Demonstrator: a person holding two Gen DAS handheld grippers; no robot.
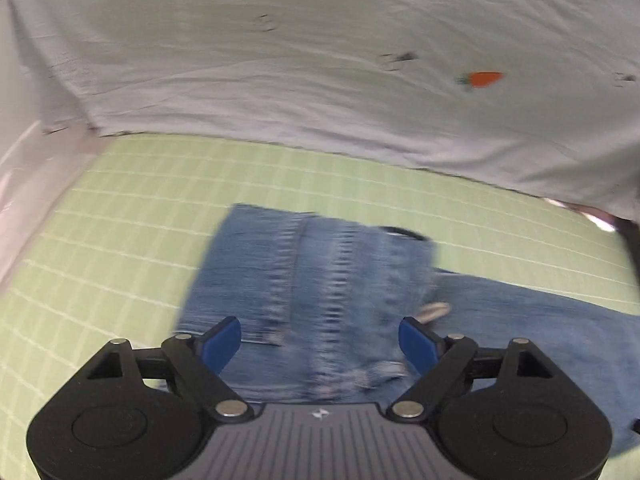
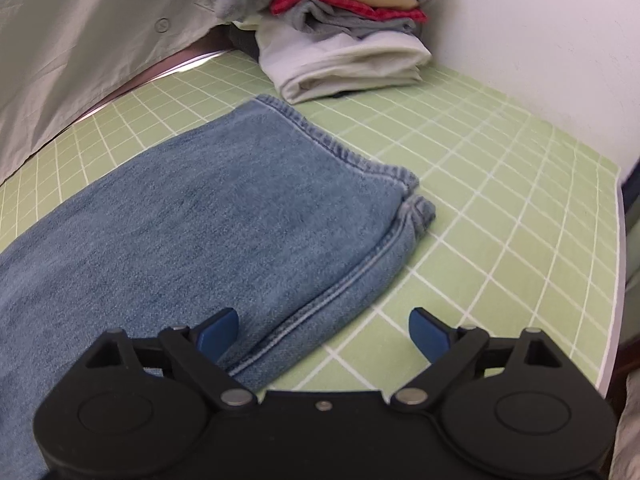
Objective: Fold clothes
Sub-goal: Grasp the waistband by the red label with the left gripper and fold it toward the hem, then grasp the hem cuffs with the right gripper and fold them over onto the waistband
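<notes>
Jeans (image 2: 192, 216) flat on green grid desk (image 2: 500, 184), waistband end under left gripper (image 1: 320, 342), hem end (image 2: 412, 204) by right gripper (image 2: 324, 334). Both sets of jaws spread wide, holding nothing. Likely risks: pinching only the top denim layer, giving a skewed fold; hem swept into nearby stack of folded clothes (image 2: 344, 40); hanging carrot-print sheet (image 1: 320, 60) snagged.
</notes>
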